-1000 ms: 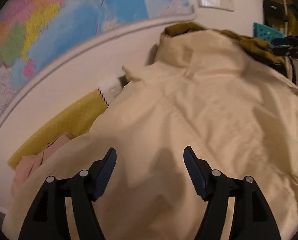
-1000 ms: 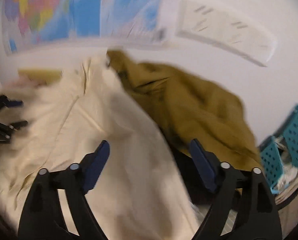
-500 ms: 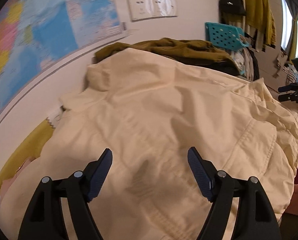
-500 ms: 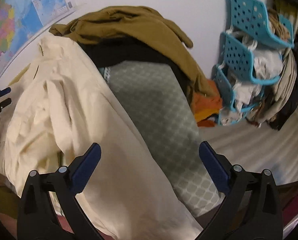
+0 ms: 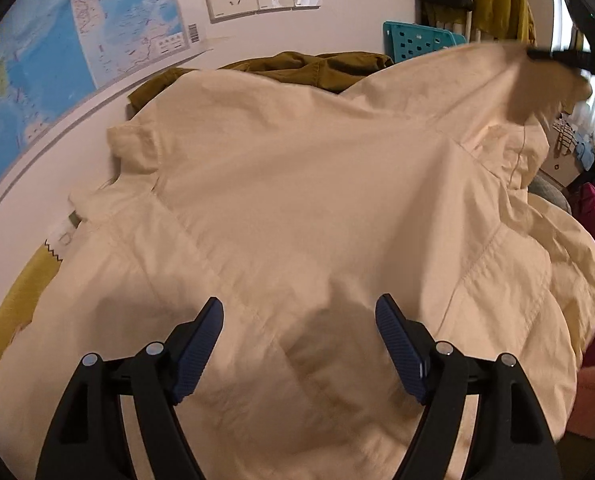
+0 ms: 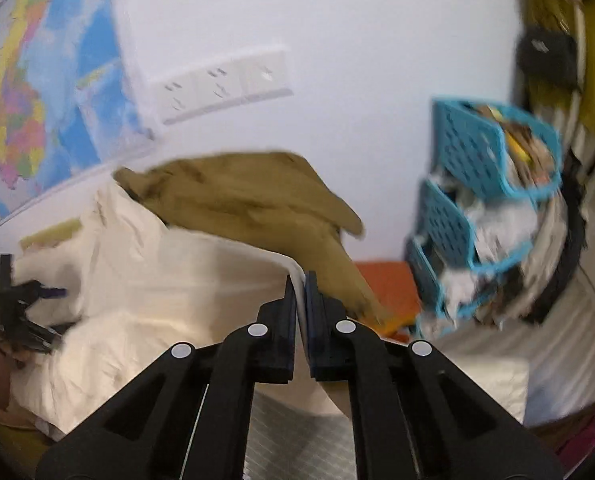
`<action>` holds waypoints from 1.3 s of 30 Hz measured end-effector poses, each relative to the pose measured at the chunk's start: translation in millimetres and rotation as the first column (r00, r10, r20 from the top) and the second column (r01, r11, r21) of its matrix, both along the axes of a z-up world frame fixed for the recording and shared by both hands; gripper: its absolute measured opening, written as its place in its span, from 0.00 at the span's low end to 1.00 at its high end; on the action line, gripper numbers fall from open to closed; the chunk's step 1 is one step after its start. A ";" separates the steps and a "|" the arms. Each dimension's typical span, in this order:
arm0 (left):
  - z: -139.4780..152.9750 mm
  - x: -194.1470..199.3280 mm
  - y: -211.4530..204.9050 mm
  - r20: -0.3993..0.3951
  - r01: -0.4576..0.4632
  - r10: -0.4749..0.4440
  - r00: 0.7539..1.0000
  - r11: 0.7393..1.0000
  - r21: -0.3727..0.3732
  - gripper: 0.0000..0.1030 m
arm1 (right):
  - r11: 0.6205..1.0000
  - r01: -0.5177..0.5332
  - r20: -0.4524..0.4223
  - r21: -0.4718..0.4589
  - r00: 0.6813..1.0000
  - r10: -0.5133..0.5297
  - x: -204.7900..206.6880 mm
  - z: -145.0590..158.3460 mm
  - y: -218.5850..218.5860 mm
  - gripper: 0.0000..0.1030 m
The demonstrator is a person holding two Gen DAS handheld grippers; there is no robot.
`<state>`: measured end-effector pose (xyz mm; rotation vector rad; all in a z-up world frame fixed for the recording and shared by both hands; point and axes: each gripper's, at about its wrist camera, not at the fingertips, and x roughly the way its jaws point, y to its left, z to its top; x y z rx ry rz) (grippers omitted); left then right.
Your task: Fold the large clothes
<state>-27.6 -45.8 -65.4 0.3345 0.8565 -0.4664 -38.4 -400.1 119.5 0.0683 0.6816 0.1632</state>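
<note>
A large cream jacket (image 5: 297, 208), creased and back-side up, lies spread across the bed, collar toward the wall edge. The left gripper (image 5: 299, 330) hovers over its hem, jaws wide apart. The right gripper (image 6: 300, 300) is clamped on a lifted jacket edge, pulling it up at the far right.

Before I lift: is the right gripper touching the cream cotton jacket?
Touching. The right wrist view shows the right gripper shut on an edge of the cream cotton jacket, pinched between its fingers.
</note>
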 end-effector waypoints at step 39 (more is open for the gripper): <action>12.3 -87.4 12.2 -0.171 0.262 -0.374 0.912 0.848 -0.461 0.89 | 0.907 -0.397 -0.308 0.141 0.853 0.421 32.1 -63.6 218.5 0.74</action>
